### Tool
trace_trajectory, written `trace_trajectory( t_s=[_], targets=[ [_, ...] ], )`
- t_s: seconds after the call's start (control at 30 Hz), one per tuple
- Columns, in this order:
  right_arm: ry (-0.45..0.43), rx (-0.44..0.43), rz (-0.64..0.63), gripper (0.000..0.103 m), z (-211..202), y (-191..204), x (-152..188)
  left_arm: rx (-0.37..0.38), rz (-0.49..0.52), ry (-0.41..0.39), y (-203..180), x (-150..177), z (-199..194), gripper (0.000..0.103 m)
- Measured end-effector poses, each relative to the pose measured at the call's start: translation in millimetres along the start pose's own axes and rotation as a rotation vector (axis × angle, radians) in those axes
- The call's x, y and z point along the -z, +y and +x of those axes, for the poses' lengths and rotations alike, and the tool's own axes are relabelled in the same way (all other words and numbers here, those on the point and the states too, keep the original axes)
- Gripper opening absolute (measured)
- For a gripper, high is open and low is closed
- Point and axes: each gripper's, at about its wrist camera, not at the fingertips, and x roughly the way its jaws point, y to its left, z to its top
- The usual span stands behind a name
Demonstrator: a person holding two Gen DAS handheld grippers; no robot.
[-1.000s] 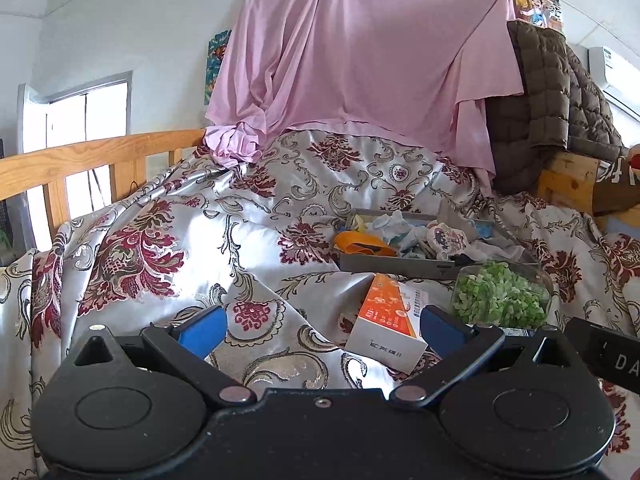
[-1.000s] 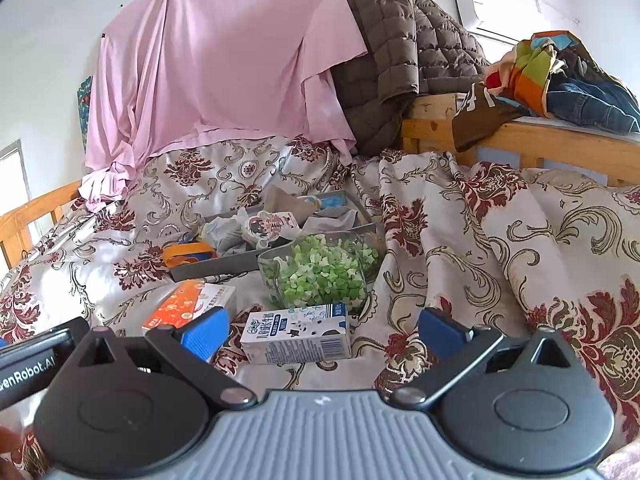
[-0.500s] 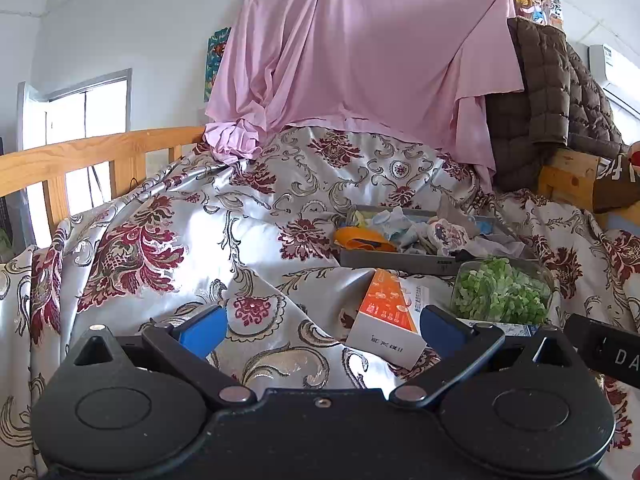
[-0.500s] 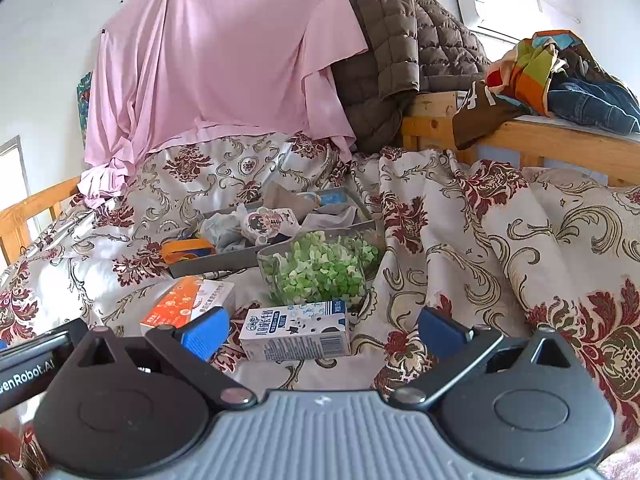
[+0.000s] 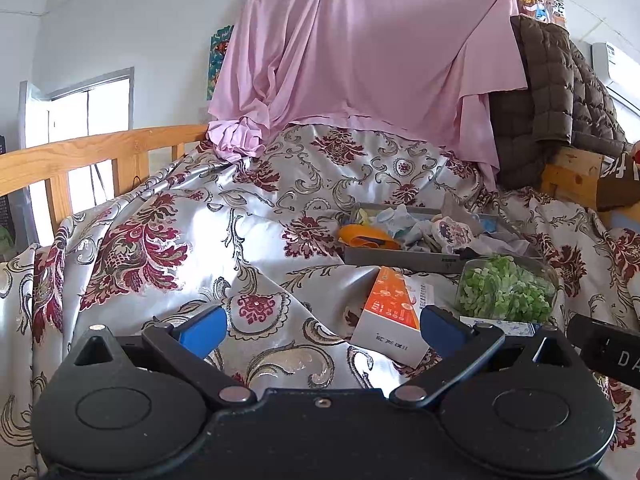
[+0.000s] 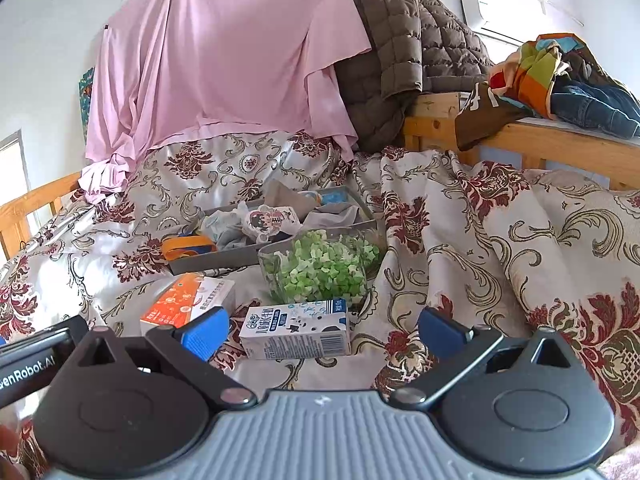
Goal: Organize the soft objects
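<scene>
Both grippers hover over a bed w/ a floral bedspread, jaws spread wide on each, nothing held. Left gripper sits low over bare spread; right gripper has the milk carton lying on its side between its blue tips, apart from both

Soft stuff is in the grey tray mid-bed: crumpled pale cloths, a cartoon-print piece, an orange-and-blue item at the tray's left end. Just in front of the tray stands a clear container of green bits, touching or nearly touching the tray wall. Orange-white box lies left of the container, tilted on a fold

Left view only: window and long run of wooden rail, plus a wide stretch of bare spread on the left. The carton is mostly hidden there, only a sliver by the right tip. The right gripper's black body pokes in at the edge

Right view only: whole carton, clothes pile on the wooden ledge at right, AC unit. Left gripper's body shows at lower left

Both show the pink sheet hung on the wall and brown quilted jacket beside it
</scene>
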Motion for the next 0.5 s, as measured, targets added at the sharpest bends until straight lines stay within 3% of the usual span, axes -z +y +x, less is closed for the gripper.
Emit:
trace_trajectory(
  t_s=[0.5],
  targets=[
    [0.001, 0.000, -0.001, 0.103, -0.3, 1.5, 0.0, 0.006, 0.006, -0.003, 0.8, 0.3, -0.1, 0.102]
  ],
)
